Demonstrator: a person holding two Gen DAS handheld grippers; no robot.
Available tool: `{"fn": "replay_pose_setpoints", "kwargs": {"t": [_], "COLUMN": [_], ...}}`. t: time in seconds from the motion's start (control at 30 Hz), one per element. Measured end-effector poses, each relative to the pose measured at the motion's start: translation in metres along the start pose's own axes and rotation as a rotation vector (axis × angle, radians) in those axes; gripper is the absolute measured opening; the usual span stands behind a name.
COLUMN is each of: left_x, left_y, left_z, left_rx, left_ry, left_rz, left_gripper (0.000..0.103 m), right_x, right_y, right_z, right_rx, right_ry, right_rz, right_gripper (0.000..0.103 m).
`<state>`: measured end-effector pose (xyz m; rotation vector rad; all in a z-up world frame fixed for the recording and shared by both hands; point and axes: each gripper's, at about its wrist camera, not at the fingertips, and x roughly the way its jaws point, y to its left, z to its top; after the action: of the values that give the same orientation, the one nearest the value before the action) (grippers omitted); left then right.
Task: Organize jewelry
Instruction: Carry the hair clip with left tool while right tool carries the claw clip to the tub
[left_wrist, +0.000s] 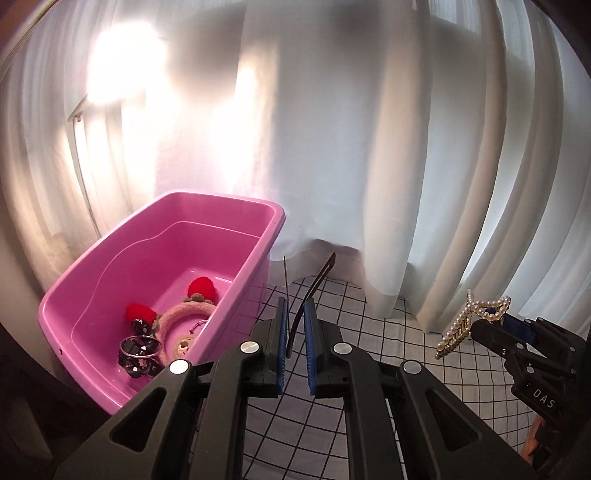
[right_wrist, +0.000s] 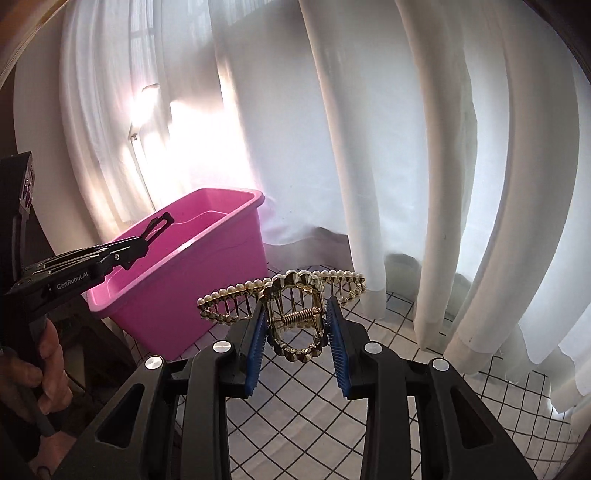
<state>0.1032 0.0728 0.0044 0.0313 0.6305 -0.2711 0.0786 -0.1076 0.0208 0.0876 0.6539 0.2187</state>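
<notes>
While clamped on a dark hair clip (left_wrist: 309, 291), left hand-held gripper (left_wrist: 295, 325); right hand-held gripper (right_wrist: 298, 325) on pearl claw clip (right_wrist: 291, 295).

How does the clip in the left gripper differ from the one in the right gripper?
The black hair clip is thin, plain and dark; the pearl claw clip is wide, gold and pearl-edged. The left gripper is nearly shut on the black hair clip; the right gripper stands wider around the pearl claw clip. Both are held clear of the pink bin.
</notes>
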Motion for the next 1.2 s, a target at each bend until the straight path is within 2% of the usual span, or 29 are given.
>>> {"fn": "replay_pose_setpoints", "kwargs": {"t": [0.33,0.6,0.9,1.2], "left_x": [-0.027,-0.011,0.026,0.048], "left_y": [0.074,0.13,0.172,0.187], "left_z": [0.026,0.028,0.013,-0.001], "left_rx": [-0.069,-0.142,-0.198,-0.225], "left_ry": [-0.051,-0.01,0.084,0.139], "left_rz": [0.164,0.265,0.318,0.323], "left_gripper": [0.009,0.009,0.011,0.011], "right_x": [0.033,0.085,0.161,0.2], "right_y": [0.074,0.133,0.176,0.185], "right_z": [0.061,0.097,0.096,0.082], "right_rx": [-0.102,-0.182,-0.21,-0.225], "right_ry": [-0.053,-0.017,0.136,0.225], "right_rz": [0.158,0.234,0.237,0.197], "right_gripper": [0.031,0.031,0.031,0.031]}}
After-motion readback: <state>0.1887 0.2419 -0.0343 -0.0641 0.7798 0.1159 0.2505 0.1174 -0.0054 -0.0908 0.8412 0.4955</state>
